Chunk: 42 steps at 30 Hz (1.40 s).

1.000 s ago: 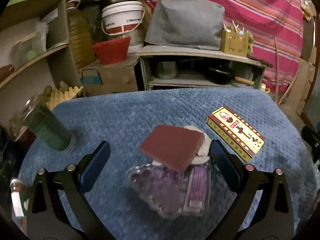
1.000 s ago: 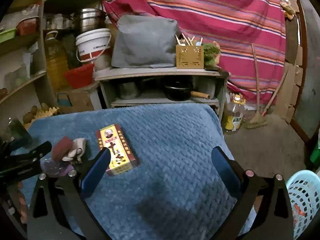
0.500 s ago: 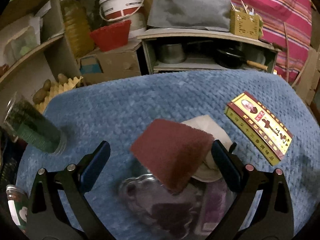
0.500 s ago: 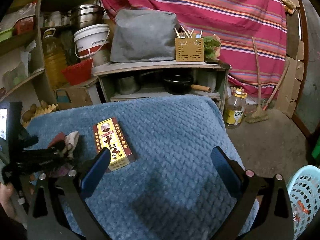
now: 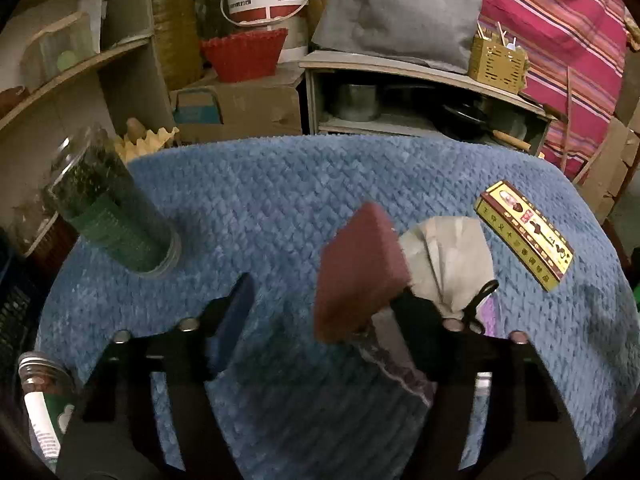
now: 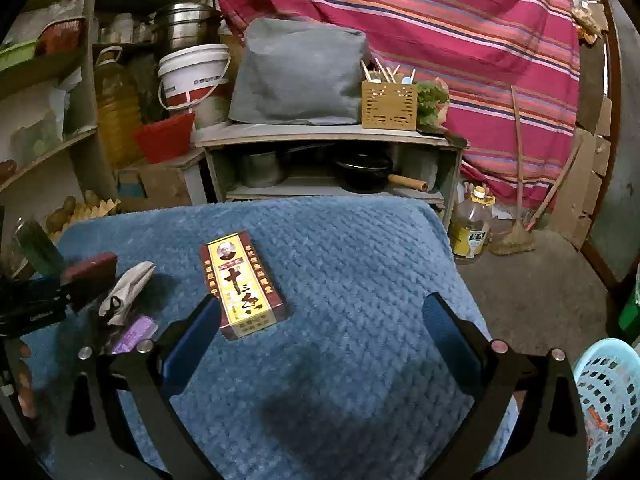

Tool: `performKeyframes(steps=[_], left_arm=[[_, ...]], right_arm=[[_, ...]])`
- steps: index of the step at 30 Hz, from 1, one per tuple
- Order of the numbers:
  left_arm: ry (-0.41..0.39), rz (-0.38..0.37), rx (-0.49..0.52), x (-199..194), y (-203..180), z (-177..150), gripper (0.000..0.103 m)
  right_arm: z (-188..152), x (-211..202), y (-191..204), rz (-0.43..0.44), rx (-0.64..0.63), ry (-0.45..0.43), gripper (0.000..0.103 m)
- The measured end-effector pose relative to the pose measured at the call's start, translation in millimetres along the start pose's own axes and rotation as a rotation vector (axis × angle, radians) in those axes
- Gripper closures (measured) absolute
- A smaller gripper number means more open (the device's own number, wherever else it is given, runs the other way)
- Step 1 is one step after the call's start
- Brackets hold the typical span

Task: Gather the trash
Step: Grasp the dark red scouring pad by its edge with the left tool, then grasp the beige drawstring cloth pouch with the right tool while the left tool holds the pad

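Note:
A maroon scouring pad (image 5: pixel 360 272) stands tipped on edge between the jaws of my left gripper (image 5: pixel 324 292). The jaws are closing. The pad leans against the right finger, and a gap separates it from the left finger (image 5: pixel 236 312). A crumpled beige cloth (image 5: pixel 448 256) lies just right of the pad. A clear purple plastic pack (image 5: pixel 400 360) lies under the right finger. A yellow and red box (image 6: pixel 240 284) rests on the blue cloth beside the left finger of my right gripper (image 6: pixel 320 312), which is open and holds nothing.
A jar of green stuff (image 5: pixel 112 216) stands at the table's left, with a small bottle (image 5: pixel 44 396) near the left edge. A light blue basket (image 6: pixel 608 400) sits on the floor at lower right. An oil bottle (image 6: pixel 472 228) and shelves stand beyond the table (image 6: pixel 360 248).
My left gripper has moved forward over the pile and its jaws have narrowed. The maroon pad has tipped up from lying flat to standing on edge. The right gripper has stayed put.

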<state>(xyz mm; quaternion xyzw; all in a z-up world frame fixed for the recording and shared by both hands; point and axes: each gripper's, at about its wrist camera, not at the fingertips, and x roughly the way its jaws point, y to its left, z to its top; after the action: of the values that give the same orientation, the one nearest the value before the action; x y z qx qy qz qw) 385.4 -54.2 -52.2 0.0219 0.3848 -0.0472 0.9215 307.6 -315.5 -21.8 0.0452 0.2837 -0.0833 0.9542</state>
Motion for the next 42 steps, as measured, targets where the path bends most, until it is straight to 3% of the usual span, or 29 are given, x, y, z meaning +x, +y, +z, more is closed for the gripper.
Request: performKeyframes(steps=[1,3,6,13,21,35,42], left_arm=[[-0.001,-0.005,0.004,0.0,0.6,-0.8,0.049],[-0.006,-0.026,0.014,0.1,0.2,-1.1,0.071],[-0.016,-0.037,0.030,-0.5,-2.5,-2.5,0.090],[-0.086,-0.006,0.032,-31.7,10.5,-8.4,0.090],[-0.161,0.114,-0.030,-74.7,48.1,-25.6,0.090],[-0.137,0.146,-0.125,-67.0,81.9,-50.1,0.090],[-0.133,0.147,-0.129,-64.5,82.6,-54.2,0.090]], right_arm=[[0.1,-0.7,1.8,-0.001,-0.005,-0.001,0.005],[0.0,-2.4,5.7,-0.001,-0.018,-0.001,0.005],[0.3,-4.9,12.1,-0.007,-0.040,-0.001,0.005],[4.3,-10.8,32.3,0.004,-0.070,-0.004,0.005],[4.2,-7.5,83.0,0.073,-0.121,-0.002,0.005],[-5.2,45.0,157.2,0.136,-0.205,0.121,0.007],[-10.6,63.1,176.1,0.201,-0.222,0.186,0.042]])
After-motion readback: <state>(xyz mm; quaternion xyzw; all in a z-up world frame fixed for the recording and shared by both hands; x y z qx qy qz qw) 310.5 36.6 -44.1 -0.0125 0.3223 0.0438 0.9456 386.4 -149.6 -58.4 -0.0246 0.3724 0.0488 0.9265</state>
